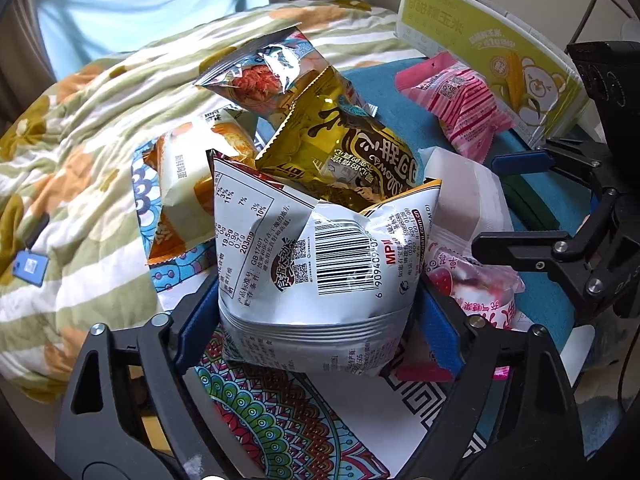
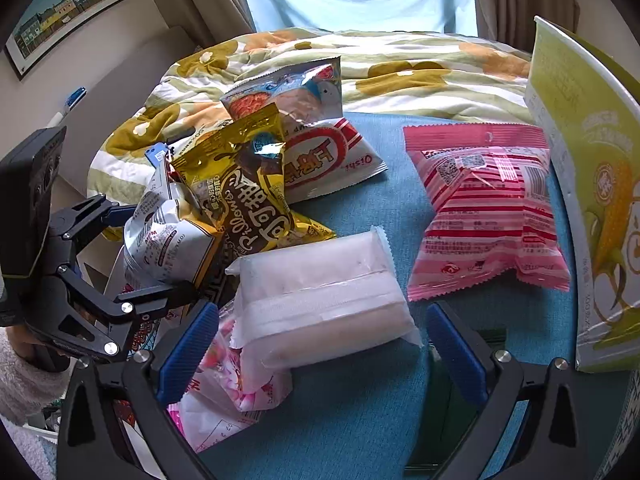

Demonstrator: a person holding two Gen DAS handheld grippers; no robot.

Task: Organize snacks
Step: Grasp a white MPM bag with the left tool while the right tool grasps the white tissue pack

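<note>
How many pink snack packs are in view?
2. A striped pink pack lies alone on the blue surface by the yellow box. A pink-white pack lies under the white pack. More may be hidden.

Blue table (image 2: 360, 420); snack packets (image 2: 486, 216) (piled).

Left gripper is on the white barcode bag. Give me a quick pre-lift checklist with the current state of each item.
1. Left gripper pads on both sides of the white barcode bag: ok.
2. Grip firmness: cannot tell; bag is puffy.
3. Load on top: not ok, gold bag leans on its upper edge and may slide.
4. Right gripper free: ok, open, straddling the translucent white pack without closing.
5. Pink striped bag out of the way: ok, lies apart on the blue surface.
6. Drop-off spot: cannot tell.
</note>
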